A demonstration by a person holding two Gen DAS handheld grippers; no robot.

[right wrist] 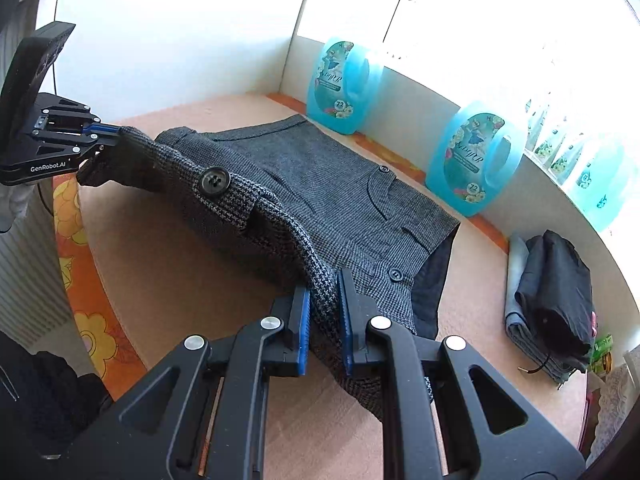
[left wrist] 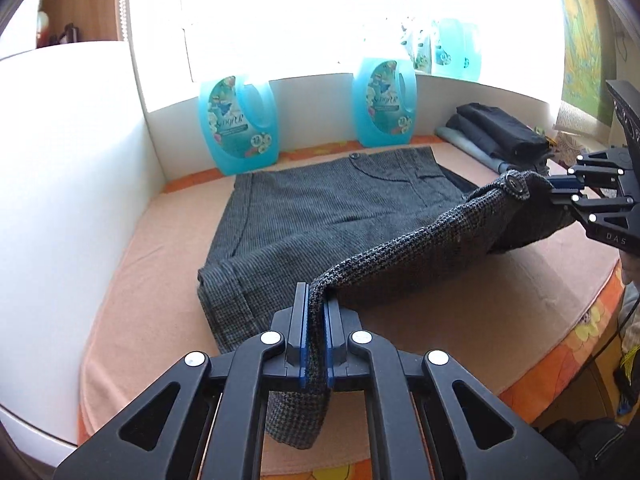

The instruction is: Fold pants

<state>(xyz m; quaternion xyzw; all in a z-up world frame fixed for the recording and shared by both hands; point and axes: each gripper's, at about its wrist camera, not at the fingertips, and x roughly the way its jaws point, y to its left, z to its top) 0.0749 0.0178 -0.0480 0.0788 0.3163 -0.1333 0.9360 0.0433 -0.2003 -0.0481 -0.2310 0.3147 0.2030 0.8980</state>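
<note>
The left gripper (left wrist: 316, 316) is pinching one end of the pants' (left wrist: 320, 216) lifted waistband, its fingers clenched on the cloth; the right gripper (right wrist: 324, 300) is clamping the other end, near a big button (right wrist: 215, 182). The rest of the pants is lying flat on the peach mat (left wrist: 160, 280). Beyond are standing two blue bottles (left wrist: 238, 128) and folded clothes (right wrist: 556, 300).

Strong daylight floods in from the window (left wrist: 320, 12) behind the tabletop (left wrist: 500, 292), blowing it out to pure white in both wrist views. The backlit blue detergent bottles (left wrist: 238, 124) glow translucent, and the grey pants (left wrist: 312, 216) cast only soft shadows. Fisheye distortion bends the tabletop's edges, with dark vignetting in the corners. Focus is sharp throughout.
</note>
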